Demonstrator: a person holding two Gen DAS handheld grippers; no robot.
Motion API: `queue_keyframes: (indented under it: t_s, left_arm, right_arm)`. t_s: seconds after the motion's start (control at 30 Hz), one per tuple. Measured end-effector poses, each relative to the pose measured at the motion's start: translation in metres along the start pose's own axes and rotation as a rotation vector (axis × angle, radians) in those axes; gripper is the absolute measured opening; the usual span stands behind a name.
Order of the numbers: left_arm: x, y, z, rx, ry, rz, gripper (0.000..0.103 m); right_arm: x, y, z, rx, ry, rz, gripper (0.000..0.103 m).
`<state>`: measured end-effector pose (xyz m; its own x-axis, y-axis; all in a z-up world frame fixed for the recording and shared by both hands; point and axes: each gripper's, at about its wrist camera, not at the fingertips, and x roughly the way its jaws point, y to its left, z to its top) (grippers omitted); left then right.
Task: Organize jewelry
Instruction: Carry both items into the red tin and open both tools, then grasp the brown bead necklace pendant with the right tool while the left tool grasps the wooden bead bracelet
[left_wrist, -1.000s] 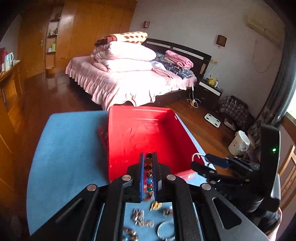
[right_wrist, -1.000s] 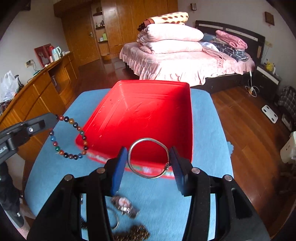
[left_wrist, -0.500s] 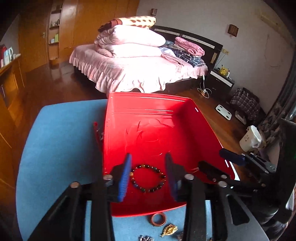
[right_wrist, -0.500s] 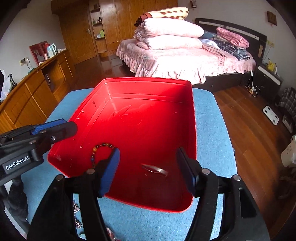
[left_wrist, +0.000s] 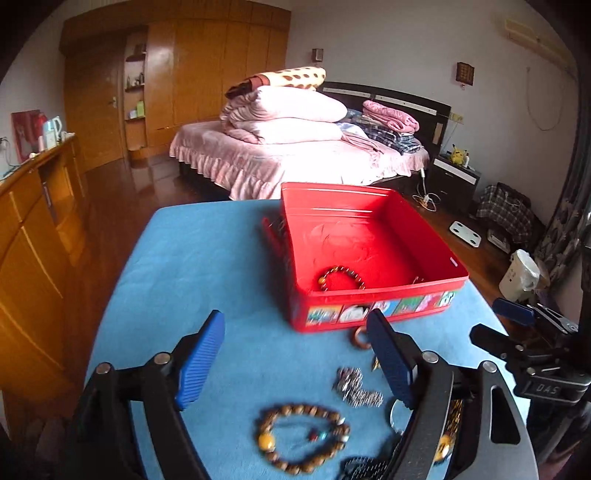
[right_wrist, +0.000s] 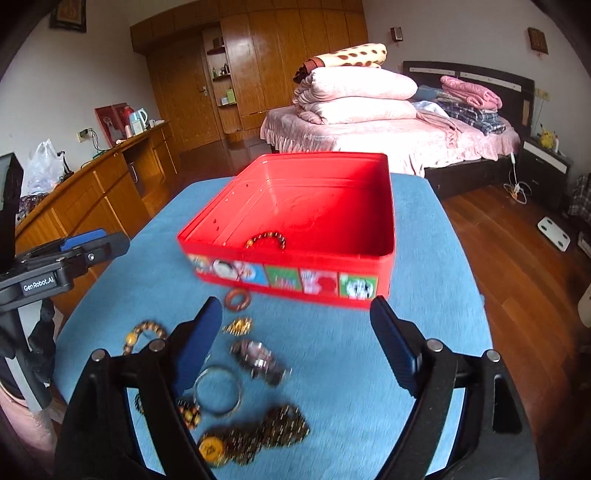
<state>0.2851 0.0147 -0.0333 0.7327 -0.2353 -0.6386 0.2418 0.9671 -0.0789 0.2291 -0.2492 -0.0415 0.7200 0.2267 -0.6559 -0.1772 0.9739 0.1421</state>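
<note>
My left gripper (left_wrist: 295, 354): I saw its blue jaws had just been opening and stood wide apart with nothing between them.
My right gripper (right_wrist: 295, 343): its jaws had just been opening too, and they were empty, hanging over the blue cloth-covered table (right_wrist: 369, 369).
Brown wooden bead bracelet with a yellow bead (left_wrist: 301, 439): it lay closest to my left gripper. I thought it was light and floppy, so I would pinch across one side of the ring of beads.
Plain silver metal bangle (right_wrist: 218, 393): it lay flat by my right gripper's left finger. I guessed it was stiff and slippery, so I would grab it across the thin rim.
Silver wristwatch (right_wrist: 260, 360): it lay just past the bangle. It looked a bit blurry. I thought it was heavier and could break, so I would hold the strap, not the glass.
Small reddish-brown ring (right_wrist: 238, 298): it sat right by the front wall of the box. It was tiny and I thought it was hard to pick up.
Red open metal box with pictures on its front (right_wrist: 384, 221): it stood farther back on the table.
Dark beaded bracelet (right_wrist: 267, 238): it already lay inside the box, near the front wall.
</note>
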Motion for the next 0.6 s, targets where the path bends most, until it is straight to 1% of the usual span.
queue_keyframes:
  t_s: [0.03,0.07,0.1,0.23,0.37,0.43,0.5,0.6]
  left_arm:
    - [-0.003,0.001,-0.007,0.003,0.000,0.007,0.082]
    - [-0.007,0.003,-0.013,0.003,0.004,0.017,0.085]
    - [-0.009,0.003,-0.019,0.001,0.007,0.029,0.085]
    - [-0.017,0.004,-0.051,0.009,0.029,0.070,0.090]
    - [-0.025,0.006,-0.084,0.023,0.025,0.115,0.092]
    - [-0.026,0.004,-0.094,0.028,0.032,0.138,0.092]
    - [-0.028,0.005,-0.102,0.024,0.042,0.136,0.092]
    - [-0.030,0.008,-0.109,0.008,0.049,0.136,0.092]
  right_arm:
    - [-0.002,0.001,-0.005,0.010,0.001,0.002,0.081]
    - [-0.004,0.001,-0.011,0.020,0.001,-0.001,0.085]
    - [-0.006,0.002,-0.017,0.027,0.001,-0.008,0.087]
    - [-0.010,0.007,-0.043,0.049,0.011,-0.043,0.089]
    - [-0.011,0.012,-0.069,0.071,0.045,-0.045,0.090]
    - [-0.012,0.016,-0.079,0.080,0.067,-0.049,0.090]
    - [-0.014,0.020,-0.086,0.095,0.093,-0.039,0.090]
    - [-0.020,0.024,-0.092,0.105,0.091,-0.022,0.090]
